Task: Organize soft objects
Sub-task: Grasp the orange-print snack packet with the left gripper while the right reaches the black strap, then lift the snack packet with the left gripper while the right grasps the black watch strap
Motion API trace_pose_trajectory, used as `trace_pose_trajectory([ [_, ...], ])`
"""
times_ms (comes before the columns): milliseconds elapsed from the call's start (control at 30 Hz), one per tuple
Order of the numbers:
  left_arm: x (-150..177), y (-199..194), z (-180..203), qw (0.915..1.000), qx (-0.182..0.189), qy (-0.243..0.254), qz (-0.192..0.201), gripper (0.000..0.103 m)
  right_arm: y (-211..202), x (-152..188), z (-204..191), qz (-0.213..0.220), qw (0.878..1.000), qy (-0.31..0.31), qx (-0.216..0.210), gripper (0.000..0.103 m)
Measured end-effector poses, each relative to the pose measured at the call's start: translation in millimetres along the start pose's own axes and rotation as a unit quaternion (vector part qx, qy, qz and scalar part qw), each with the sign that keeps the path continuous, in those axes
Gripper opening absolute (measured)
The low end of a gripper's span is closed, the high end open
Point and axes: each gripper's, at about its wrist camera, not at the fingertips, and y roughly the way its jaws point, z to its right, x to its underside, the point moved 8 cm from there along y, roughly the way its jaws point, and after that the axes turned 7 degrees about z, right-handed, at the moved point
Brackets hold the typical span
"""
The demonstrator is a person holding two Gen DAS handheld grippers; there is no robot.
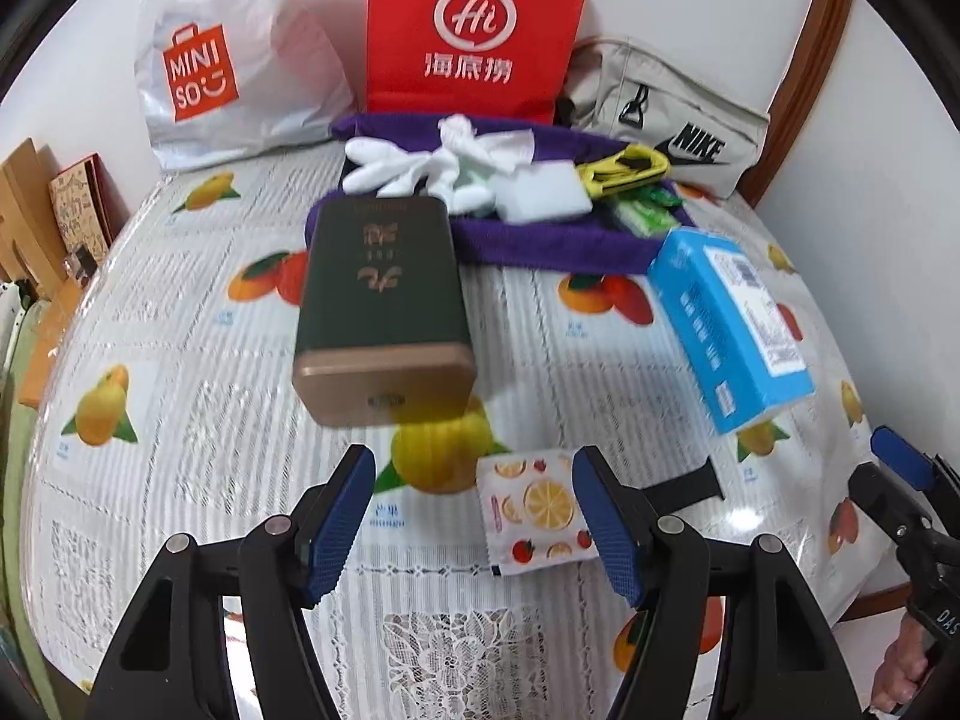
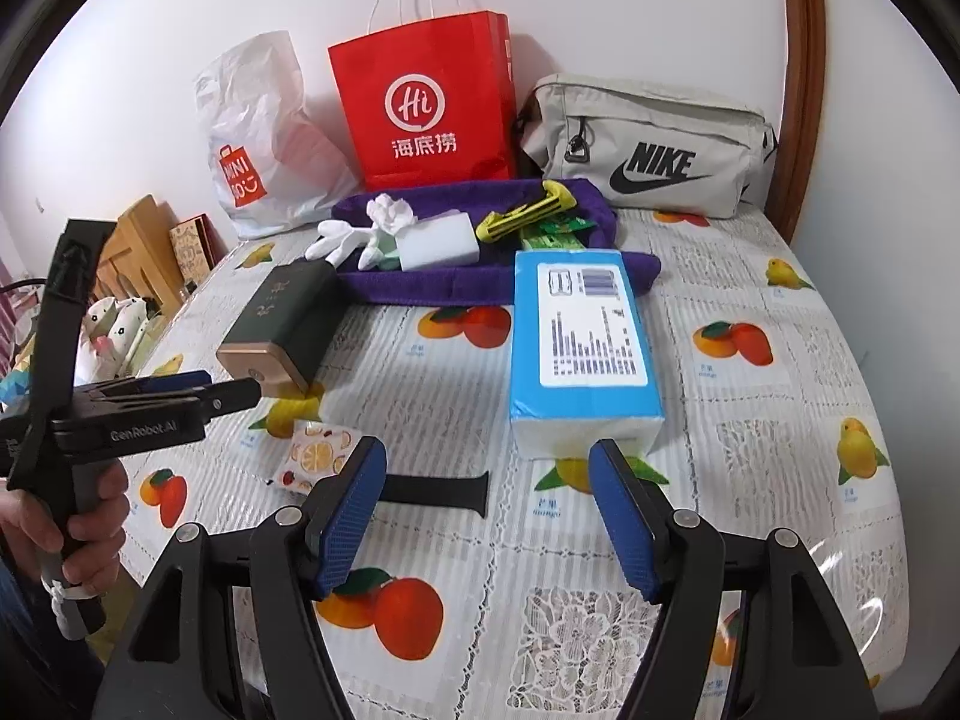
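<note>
Both grippers, left [image 1: 474,531] and right [image 2: 487,516], hover open-jawed; the light, squashy tissue pack [image 2: 579,348] likely wants a grip across its narrow sides.

A home: fruit-print tablecloth [image 2: 750,420], shopping bags [image 2: 426,102] against the wall.

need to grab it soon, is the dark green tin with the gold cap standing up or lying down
Lying down. The dark green tin with the gold cap rests on its long side on the fruit-print tablecloth, cap end toward the cameras.
</note>
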Motion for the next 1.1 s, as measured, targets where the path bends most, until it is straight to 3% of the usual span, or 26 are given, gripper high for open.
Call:
trace_pose_trajectory([
  [100,10.6,12.0,0.0,0.9999,-0.001,-0.006,-0.015,0.067,6.6,10.3,9.7,-0.007,1.0,0.009,0.002,0.075],
  [367,33.8,48.1,15.6,0.9983,0.006,0.003,-0.058,0.067,27.0,37.1,32.2,-0.032,0.999,0.043,0.003,0.075],
  [467,32.8,54.5,23.2,0.9983,0.001,0.018,-0.056,0.076,32.2,43.0,36.0,-0.039,0.998,0.049,-0.001,0.075],
  [633,32.9,64.7,38.2,0.9966,-0.041,0.053,-0.048,0.08,41.1,49.5,40.0,-0.049,0.997,0.059,-0.002,0.075],
  [833,32.1,60.4,44.8,0.9962,-0.032,0.078,-0.022,0.053,46.2,55.6,38.2,-0.056,0.996,0.062,-0.011,0.075],
  [867,32.1,59.3,45.7,0.9962,-0.028,0.08,-0.02,0.042,47.0,56.9,36.9,-0.058,0.996,0.064,-0.013,0.075],
  [1100,28.9,51.3,45.2,0.997,0.005,0.077,-0.008,0.022,47.9,57.8,18.4,-0.059,0.997,0.051,-0.029,0.075],
])
